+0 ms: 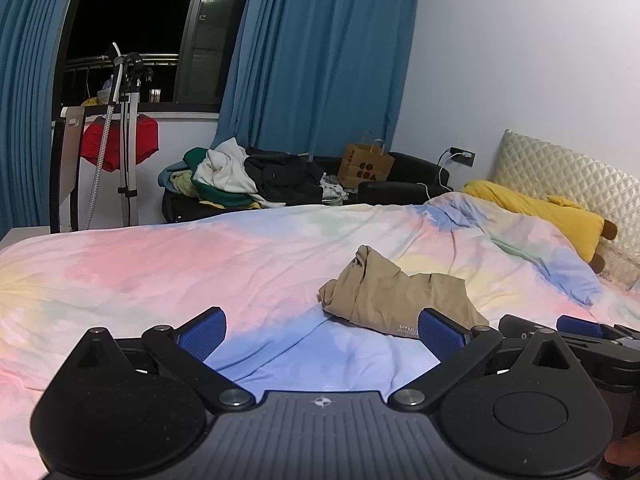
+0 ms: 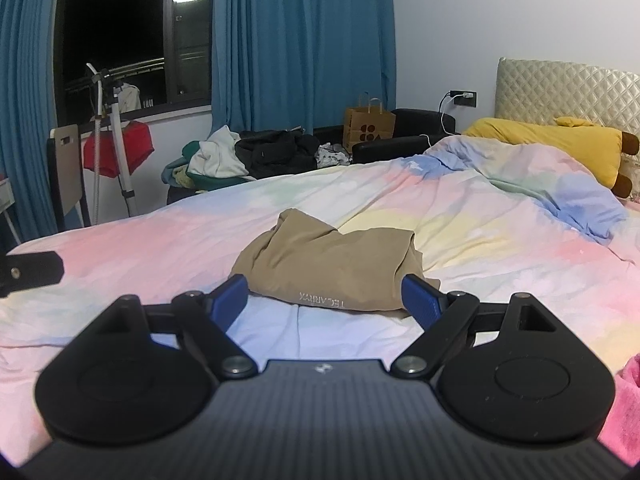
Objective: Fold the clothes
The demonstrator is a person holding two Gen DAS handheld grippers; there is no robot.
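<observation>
A bed [image 2: 160, 248] fills the lower part of both views, spread with a rumpled duvet [image 2: 460, 216] in pastel patches of pink, blue, yellow and green. Near the middle of it lies a tan garment [image 2: 332, 264], loosely bunched, with small pale lettering along its near edge. Toward the head of the bed the duvet rises in folds, and a yellow plush pillow [image 2: 552, 140] with brown ends lies there against a quilted headboard [image 2: 560, 92]. At the near right edge of the bed, in the right wrist view, a bit of pink cloth [image 2: 624, 412] shows.
</observation>
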